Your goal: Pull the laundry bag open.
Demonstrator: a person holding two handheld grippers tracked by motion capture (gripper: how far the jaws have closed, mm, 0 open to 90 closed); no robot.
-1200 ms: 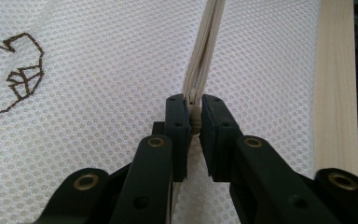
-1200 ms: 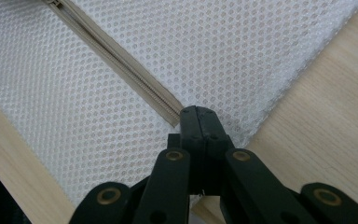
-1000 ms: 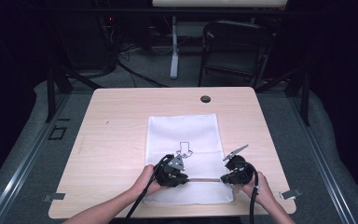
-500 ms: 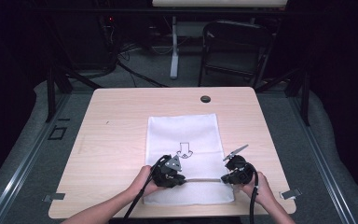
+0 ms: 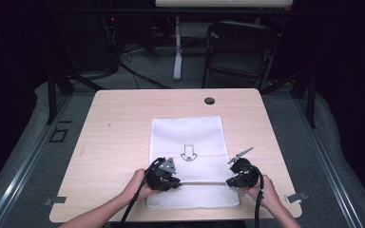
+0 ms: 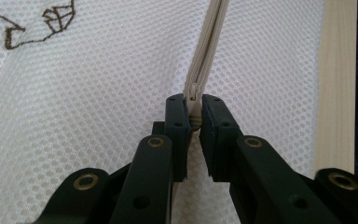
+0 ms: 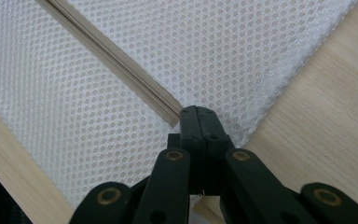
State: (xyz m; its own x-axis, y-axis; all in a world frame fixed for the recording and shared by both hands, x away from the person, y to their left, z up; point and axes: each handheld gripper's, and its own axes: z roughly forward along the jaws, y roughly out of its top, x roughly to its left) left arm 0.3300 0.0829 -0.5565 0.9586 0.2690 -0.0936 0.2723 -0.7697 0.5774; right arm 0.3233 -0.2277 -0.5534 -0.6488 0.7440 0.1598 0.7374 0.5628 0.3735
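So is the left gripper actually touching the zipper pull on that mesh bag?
Touching. The left gripper view shows the left gripper with its jaws pressed on both sides of the zipper pull, with no gap, on the white mesh bag.

Left gripper is sliding leftward along the zipper of the mesh bag, lower centre of the high view, gripping the zipper pull; gap between grippers is widening.

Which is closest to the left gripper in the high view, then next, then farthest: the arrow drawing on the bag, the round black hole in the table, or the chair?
1. Arrow drawing, just beyond it on the white bag.
2. Round hole, near the table's far edge.
3. Chair, on the floor behind the table.
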